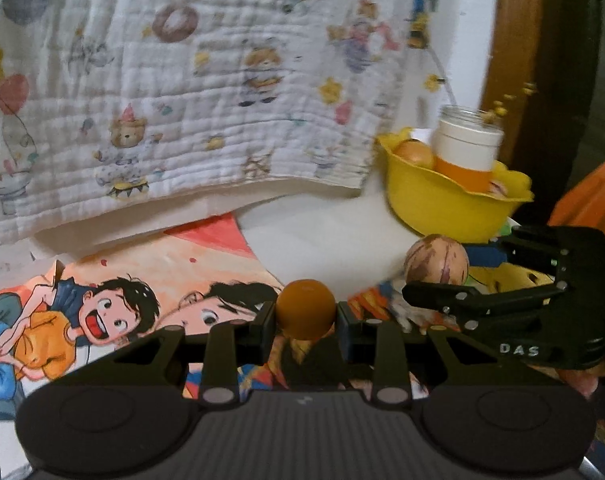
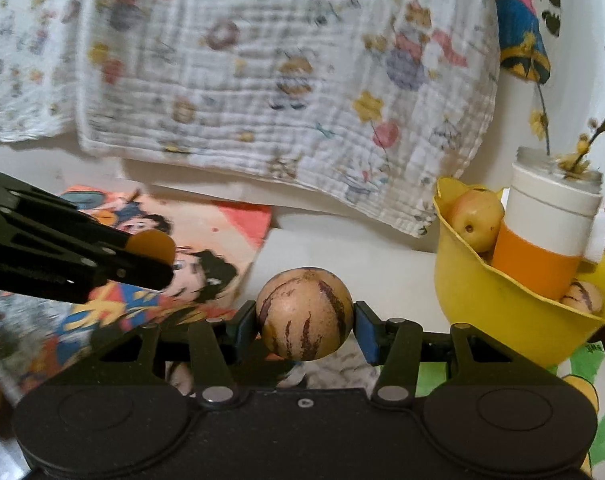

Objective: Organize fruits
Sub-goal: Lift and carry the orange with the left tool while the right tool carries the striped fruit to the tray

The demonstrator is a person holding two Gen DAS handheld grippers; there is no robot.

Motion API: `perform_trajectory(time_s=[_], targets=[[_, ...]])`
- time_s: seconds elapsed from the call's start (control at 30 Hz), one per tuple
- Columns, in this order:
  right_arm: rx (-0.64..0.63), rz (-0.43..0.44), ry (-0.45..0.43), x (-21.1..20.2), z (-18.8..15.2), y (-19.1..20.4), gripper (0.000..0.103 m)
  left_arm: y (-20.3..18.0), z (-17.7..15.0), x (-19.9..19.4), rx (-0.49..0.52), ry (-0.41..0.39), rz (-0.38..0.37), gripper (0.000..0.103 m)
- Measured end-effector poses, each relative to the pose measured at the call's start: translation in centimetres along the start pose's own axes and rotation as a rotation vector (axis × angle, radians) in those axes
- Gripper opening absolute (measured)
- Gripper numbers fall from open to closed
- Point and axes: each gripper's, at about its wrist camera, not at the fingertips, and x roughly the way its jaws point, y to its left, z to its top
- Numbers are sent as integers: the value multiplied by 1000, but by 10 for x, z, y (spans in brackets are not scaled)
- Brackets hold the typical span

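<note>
We see one yellow bowl (image 2: 502,300) on the table. Inside it stands one white and orange jar (image 2: 542,240) with little dry flowers. One yellow apple (image 2: 476,218) and one striped fruit (image 2: 586,298) sit in the bowl beside the jar. Our left gripper (image 1: 305,320) pinches one small orange ball fruit (image 1: 305,309). Our right gripper (image 2: 305,326) pinches one round striped melon (image 2: 305,314). Both fruits are up off the table, left of the bowl. That makes four fruits.
</note>
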Motion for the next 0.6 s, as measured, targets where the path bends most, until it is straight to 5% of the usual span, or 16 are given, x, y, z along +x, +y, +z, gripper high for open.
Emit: perform_trajectory(time_s=[0.6], targets=[[-107,164,-32,-112,-50,43,53,-38,-55,-68,37,40,-46,34]])
